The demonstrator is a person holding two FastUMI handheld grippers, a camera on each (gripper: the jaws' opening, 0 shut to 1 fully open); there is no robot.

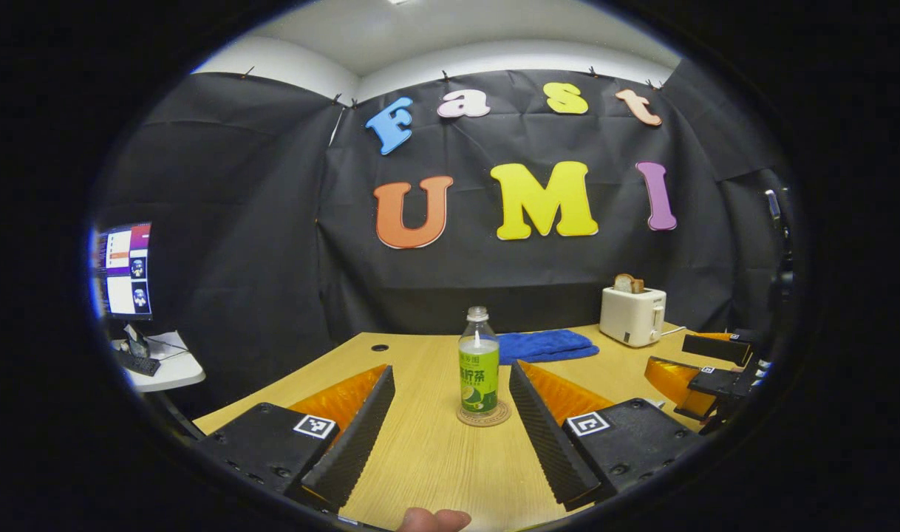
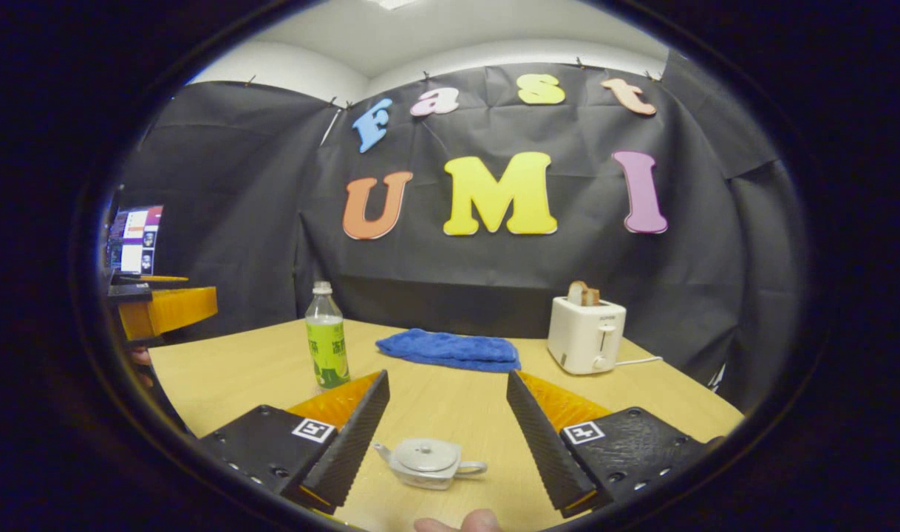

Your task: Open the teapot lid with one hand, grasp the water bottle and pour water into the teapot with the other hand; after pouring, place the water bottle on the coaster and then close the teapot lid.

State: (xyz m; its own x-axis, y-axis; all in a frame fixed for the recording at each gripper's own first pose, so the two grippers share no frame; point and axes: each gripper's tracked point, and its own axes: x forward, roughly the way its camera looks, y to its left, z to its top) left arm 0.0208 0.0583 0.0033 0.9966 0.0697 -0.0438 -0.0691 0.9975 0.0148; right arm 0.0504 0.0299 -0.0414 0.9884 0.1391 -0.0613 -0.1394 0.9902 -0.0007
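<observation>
Wooden worktop (image 2: 435, 403): water bottle (image 1: 478, 362) upright on coaster (image 1: 484, 415), teapot (image 2: 429, 462) lidded, both my hand-held grippers spread wide, empty; start or finish, I cannot tell

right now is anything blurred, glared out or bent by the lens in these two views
Left gripper view: sharp, even light; the water bottle on its coaster reads clearly; the fisheye bows the table edges and the monitor is overexposed. Right gripper view: also sharp; the teapot lid shows a soft sheen, no harsh glare; the toaster leans from lens distortion.
</observation>
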